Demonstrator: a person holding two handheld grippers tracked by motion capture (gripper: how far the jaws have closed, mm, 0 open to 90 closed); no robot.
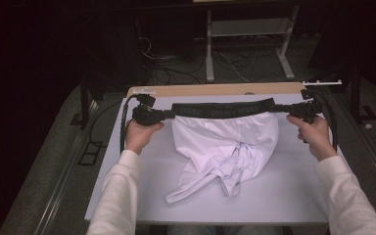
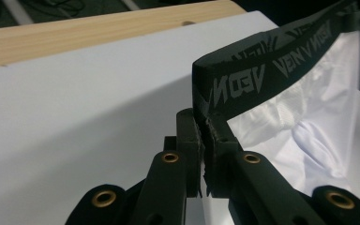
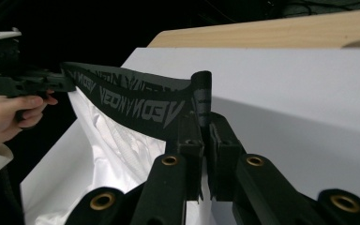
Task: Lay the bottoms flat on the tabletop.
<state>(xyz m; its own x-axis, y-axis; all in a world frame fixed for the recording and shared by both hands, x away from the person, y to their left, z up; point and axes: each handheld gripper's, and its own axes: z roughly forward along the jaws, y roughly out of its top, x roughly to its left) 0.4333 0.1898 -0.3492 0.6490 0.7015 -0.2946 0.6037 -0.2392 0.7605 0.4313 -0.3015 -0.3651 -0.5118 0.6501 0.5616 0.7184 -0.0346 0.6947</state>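
Note:
White underwear [image 1: 225, 142] with a black lettered waistband [image 1: 223, 108] hangs stretched between my two grippers above the white table [image 1: 284, 196]. Its lower part trails crumpled onto the table top. My left gripper [image 1: 169, 114] is shut on the waistband's left end [image 2: 225, 89], the band pinched between its pads [image 2: 206, 140]. At the other end my right gripper [image 1: 281, 108] is shut on the waistband [image 3: 140, 101], which folds over its fingertips [image 3: 201, 131]. The right gripper view also has the left hand with its gripper [image 3: 51, 84] at far left.
A bare wooden strip [image 1: 215, 90] runs along the table's far edge. Beyond it stand a metal frame [image 1: 247, 39] and cables on the dark floor. White table surface [image 2: 75, 122] lies open to both sides of the garment.

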